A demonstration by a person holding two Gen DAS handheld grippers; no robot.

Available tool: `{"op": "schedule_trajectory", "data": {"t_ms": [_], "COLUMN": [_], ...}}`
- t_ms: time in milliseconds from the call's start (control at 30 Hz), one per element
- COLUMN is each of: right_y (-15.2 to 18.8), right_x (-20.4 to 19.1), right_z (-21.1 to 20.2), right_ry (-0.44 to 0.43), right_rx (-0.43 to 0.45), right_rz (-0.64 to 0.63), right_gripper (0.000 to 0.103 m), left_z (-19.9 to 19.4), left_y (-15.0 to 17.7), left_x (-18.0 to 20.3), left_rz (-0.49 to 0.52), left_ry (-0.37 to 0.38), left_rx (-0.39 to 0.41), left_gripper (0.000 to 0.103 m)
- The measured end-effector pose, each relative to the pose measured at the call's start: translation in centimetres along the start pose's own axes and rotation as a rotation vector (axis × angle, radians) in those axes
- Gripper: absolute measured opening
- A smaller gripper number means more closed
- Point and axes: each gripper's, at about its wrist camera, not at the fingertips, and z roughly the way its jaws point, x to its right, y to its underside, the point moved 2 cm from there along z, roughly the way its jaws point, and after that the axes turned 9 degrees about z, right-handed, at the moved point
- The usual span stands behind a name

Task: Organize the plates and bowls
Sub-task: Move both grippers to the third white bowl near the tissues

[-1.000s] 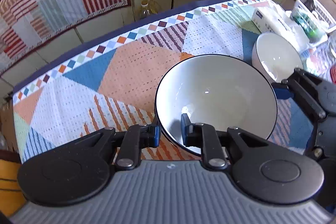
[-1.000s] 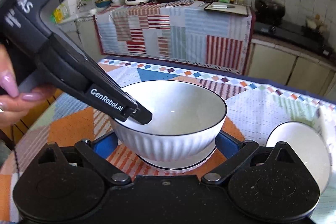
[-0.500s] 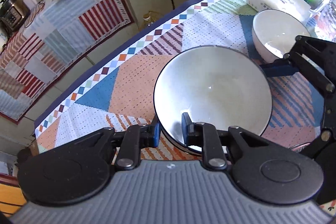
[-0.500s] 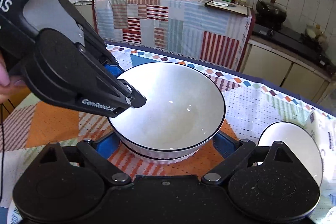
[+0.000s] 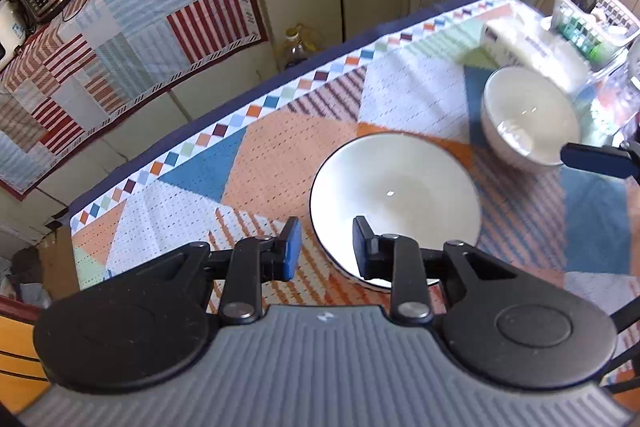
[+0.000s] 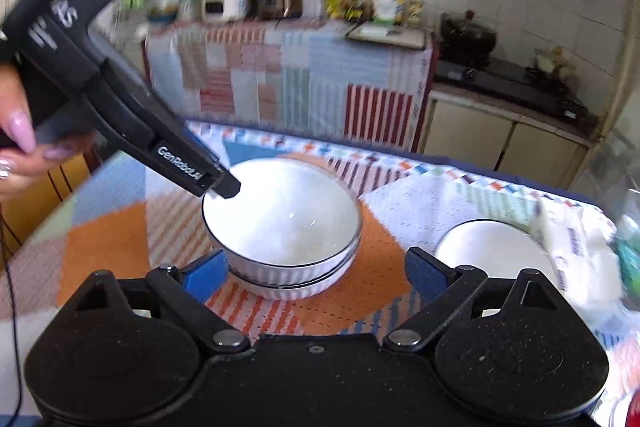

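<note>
At the centre of the patterned tablecloth [image 5: 280, 147] we find the large bowl [image 5: 394, 193], nested inside a second ribbed bowl [image 6: 296, 287] whose rim shows just below it in the right wrist view. The left gripper [image 5: 325, 247] is released: its jaws stand apart, one pad outside the near rim and one over the bowl's interior, and we cannot tell whether either touches. The right gripper [image 6: 316, 275] is spread wide and holds nothing, its pads flanking the stack with a gap on each side.

We judge the main risk to be the inner pad catching the rim as the left gripper withdraws, which could tip the upper bowl or drag the stack; a sideways exit would cause this, a lift straight up would not.

The small bowl [image 5: 528, 115] stands near the stack on its right, with a white tissue pack [image 6: 576, 247] just beyond and a clear basket [image 5: 596, 23] at the far corner. That side is crowded. Open cloth lies to the left and toward the far table edge [image 5: 200, 115], which drops to the floor; we would keep any sliding well short of it.
</note>
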Motion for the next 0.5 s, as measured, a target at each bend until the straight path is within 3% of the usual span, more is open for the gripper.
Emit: {"op": "schedule_trajectory", "data": {"t_ms": [267, 500], "right_y": [0.6, 1.2], "right_x": [2.5, 5.8], "right_z": [-4.6, -4.5], "right_ry": [0.047, 0.14], "right_rx": [0.081, 0.086], "right_rz": [0.016, 0.066], "right_gripper": [0.097, 0.097], "left_z": [-3.1, -2.6], "left_y": [-2.6, -4.3], "left_x": [1.8, 5.4], "left_rz": [0.035, 0.033], "left_ry": [0.085, 0.161], "left_rx": [0.111, 0.165], "left_gripper": [0.027, 0.034]}}
